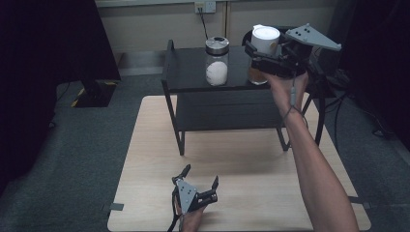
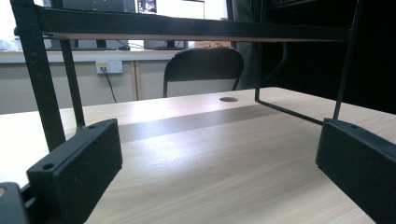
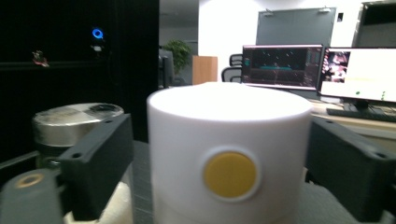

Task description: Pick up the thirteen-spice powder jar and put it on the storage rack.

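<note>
A jar with a white lid (image 1: 265, 37) and brown contents stands at the right end of the black shelf's (image 1: 188, 75) top. My right gripper (image 1: 265, 50) reaches it from the right, raised in a hand. In the right gripper view its jaws flank the white lid (image 3: 229, 140), which bears a yellow dot; a narrow gap shows at the left pad (image 3: 100, 163), so the gripper (image 3: 219, 156) is open around the lid. My left gripper (image 1: 200, 175) rests low near the table's front edge, open, nothing between its jaws (image 2: 219, 163).
A glass jar with a metal lid (image 1: 216, 60) and white powder stands mid-shelf, left of the white-lidded jar, and appears as the metal lid (image 3: 74, 119). The shelf stands on the far half of the light wooden table (image 1: 232, 164). A chair (image 2: 203, 70) sits beyond the table.
</note>
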A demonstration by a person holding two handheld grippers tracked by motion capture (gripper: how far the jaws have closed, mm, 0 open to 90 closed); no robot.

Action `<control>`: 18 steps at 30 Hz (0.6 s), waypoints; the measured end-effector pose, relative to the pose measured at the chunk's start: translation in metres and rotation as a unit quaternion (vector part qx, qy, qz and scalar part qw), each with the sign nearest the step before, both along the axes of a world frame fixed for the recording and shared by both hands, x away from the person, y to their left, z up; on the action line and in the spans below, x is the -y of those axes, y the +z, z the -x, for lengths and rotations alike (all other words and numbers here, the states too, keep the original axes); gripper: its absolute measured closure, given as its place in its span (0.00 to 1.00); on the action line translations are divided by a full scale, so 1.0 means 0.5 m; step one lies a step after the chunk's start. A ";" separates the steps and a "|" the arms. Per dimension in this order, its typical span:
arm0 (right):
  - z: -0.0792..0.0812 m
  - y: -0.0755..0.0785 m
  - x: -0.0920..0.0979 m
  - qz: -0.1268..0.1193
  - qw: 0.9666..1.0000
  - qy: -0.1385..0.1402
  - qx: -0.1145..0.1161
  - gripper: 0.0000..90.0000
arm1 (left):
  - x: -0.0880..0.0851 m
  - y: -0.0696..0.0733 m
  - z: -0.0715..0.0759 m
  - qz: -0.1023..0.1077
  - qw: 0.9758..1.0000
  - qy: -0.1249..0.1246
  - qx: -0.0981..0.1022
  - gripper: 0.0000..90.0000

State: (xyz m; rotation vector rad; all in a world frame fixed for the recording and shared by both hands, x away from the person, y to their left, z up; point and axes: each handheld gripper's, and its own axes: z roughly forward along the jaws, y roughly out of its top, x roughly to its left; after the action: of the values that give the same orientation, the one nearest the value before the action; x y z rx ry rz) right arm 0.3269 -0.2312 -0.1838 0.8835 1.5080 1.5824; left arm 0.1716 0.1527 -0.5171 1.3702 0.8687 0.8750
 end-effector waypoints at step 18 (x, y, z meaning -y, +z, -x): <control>0.034 -0.013 0.031 0.002 1.000 0.014 0.000 0.00 | 0.001 0.000 0.000 0.002 1.000 0.000 0.000 0.00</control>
State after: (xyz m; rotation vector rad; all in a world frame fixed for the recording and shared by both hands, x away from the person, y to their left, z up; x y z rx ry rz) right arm 0.3100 -0.2467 -0.1902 0.8632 1.5280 1.5998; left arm 0.1716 0.1524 -0.5173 1.3674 0.8701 0.8733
